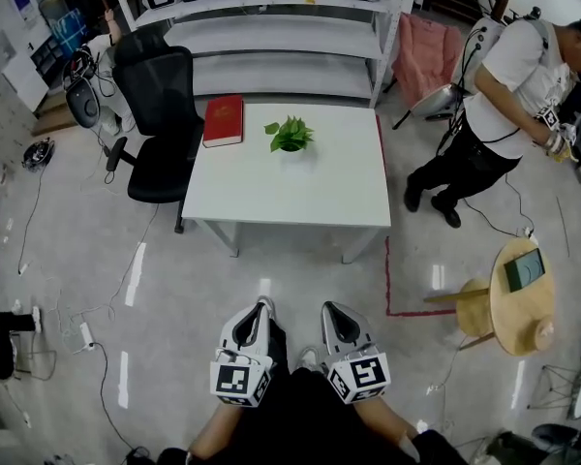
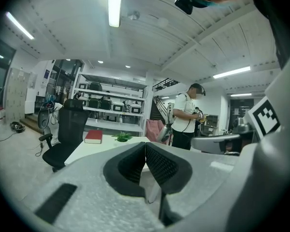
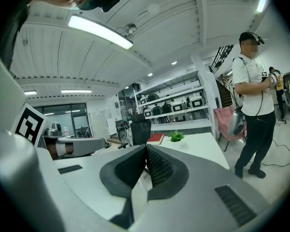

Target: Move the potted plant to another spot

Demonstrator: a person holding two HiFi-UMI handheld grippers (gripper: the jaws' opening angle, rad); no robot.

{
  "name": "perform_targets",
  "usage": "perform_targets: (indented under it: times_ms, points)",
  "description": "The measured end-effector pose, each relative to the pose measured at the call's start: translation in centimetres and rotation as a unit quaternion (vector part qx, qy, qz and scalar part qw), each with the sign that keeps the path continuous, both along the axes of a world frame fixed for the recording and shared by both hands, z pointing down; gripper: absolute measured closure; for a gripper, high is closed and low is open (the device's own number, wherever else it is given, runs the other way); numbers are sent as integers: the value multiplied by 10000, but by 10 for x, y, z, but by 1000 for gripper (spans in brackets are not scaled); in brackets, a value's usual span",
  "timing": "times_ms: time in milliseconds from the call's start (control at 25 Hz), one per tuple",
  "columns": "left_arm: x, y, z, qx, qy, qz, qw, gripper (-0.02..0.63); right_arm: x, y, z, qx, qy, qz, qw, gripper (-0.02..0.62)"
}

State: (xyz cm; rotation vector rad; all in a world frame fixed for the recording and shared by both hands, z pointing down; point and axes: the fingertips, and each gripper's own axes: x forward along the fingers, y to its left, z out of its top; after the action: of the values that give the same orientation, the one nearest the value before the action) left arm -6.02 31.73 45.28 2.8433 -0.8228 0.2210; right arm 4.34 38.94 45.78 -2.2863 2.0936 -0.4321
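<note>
Where the potted plant stands, on the far half of the white table and a little left of its middle, we see it upright, its green leaves spreading over a small pot. Just to its left, near the table's far left corner, lies a red book, flat and apart from the plant. A black office chair stands against the table's left side, beside that same corner. Beyond the far edge rises a white shelving unit with grey devices on its top shelf, and to its right hangs a pink cloth. Farther right, well apart from the table, a person in a white shirt stands bent over something held in both hands. A red tape line runs on the floor along the table's right side and turns a corner near its near right leg. A round wooden table stands near the right edge of the head view, with a dark flat item on it. Cables trail over the floor at left.

Between the plant and the tools lie the near half of the tabletop and a strip of floor. We find the left gripper and the right gripper side by side, low and close to the wearer's body, both short of the table's near edge and pointing toward it. In each gripper's own view the two dark ribbed pads are pressed together with nothing held between them.
</note>
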Motion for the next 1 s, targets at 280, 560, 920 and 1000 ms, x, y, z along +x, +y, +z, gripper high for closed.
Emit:
perform_targets:
  times_ms: [280,560,920,1000]
  points:
    - [27,-64,-1,1,48,158,9999,589,24,-63,-1,-23,114,97,9999,584]
    - [43,-133,-12,1,88,358,9993,589,35,-129,-7,-143,209,239,9994,584]
    - [61,-216,-11,-168,78,778,9968,589,42,-213,-6,-302,209,531,9979,583]
    - [64,-232,-7,-181,53,901,9958,589,43,-230,-3,-344,225,600,9973,584]
